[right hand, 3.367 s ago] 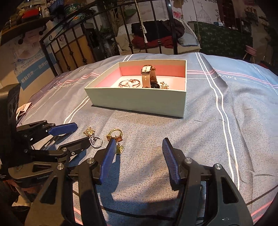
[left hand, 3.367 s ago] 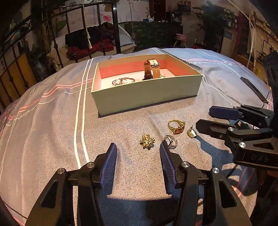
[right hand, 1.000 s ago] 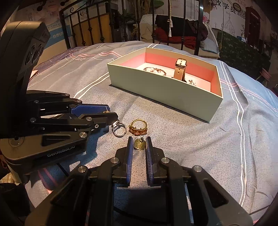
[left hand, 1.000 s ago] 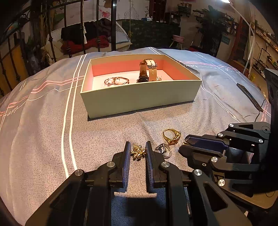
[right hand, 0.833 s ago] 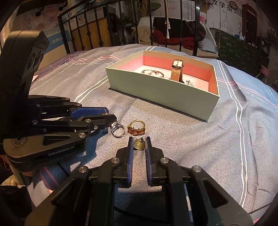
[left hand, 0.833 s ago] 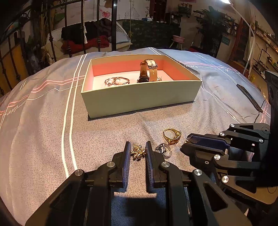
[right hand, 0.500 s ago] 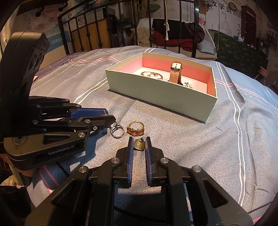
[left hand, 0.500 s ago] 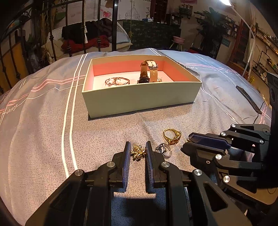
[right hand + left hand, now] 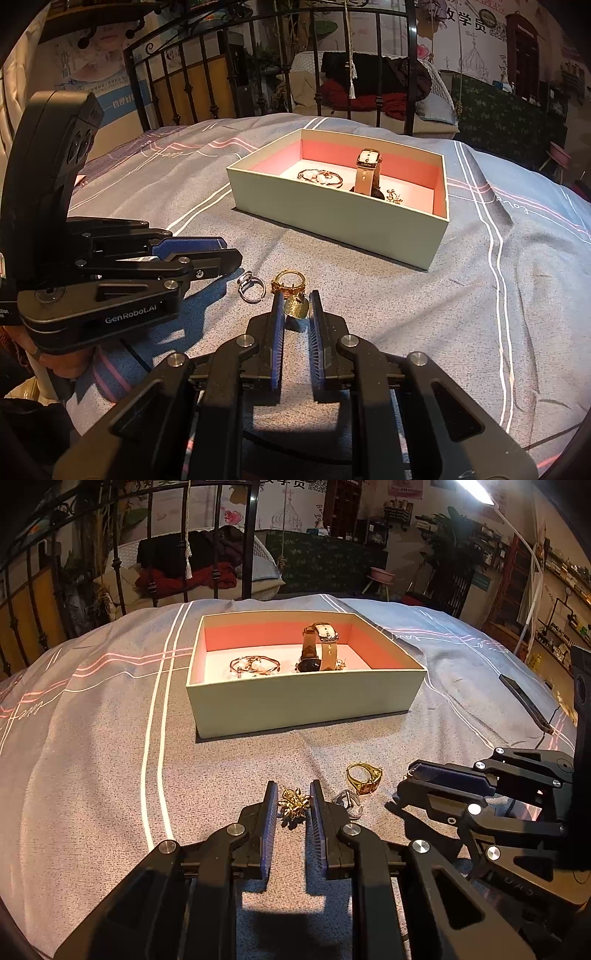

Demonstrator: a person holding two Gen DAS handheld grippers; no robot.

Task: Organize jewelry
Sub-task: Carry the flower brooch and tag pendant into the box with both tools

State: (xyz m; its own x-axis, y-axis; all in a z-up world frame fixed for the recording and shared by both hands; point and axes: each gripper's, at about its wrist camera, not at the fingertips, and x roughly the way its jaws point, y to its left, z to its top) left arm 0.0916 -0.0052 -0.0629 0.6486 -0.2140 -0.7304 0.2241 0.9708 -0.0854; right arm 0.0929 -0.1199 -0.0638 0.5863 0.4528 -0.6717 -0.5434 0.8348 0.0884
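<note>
My left gripper [image 9: 293,797] is shut on a gold flower-shaped brooch [image 9: 293,803], held just above the bedspread. My right gripper [image 9: 296,304] is shut on a small gold pendant [image 9: 295,307]. A gold ring with an amber stone [image 9: 364,777] and a silver ring [image 9: 349,801] lie on the cover between the two grippers; they also show in the right wrist view as the gold ring [image 9: 287,284] and silver ring [image 9: 251,287]. The open pale box with pink inner walls [image 9: 306,701] holds a bracelet [image 9: 255,664], a watch [image 9: 319,648] and a small gold piece.
The grey-blue striped bedspread [image 9: 92,760] covers the whole surface. A dark phone [image 9: 526,701] with a cable lies at the right edge. A black iron bed frame [image 9: 258,74] and a chair with clothes stand behind the box [image 9: 332,210].
Both grippers, open 3.4 s ago, closed on the brooch and the pendant. Over the last second both have lifted slightly with their pieces held; the box looks a little farther away.
</note>
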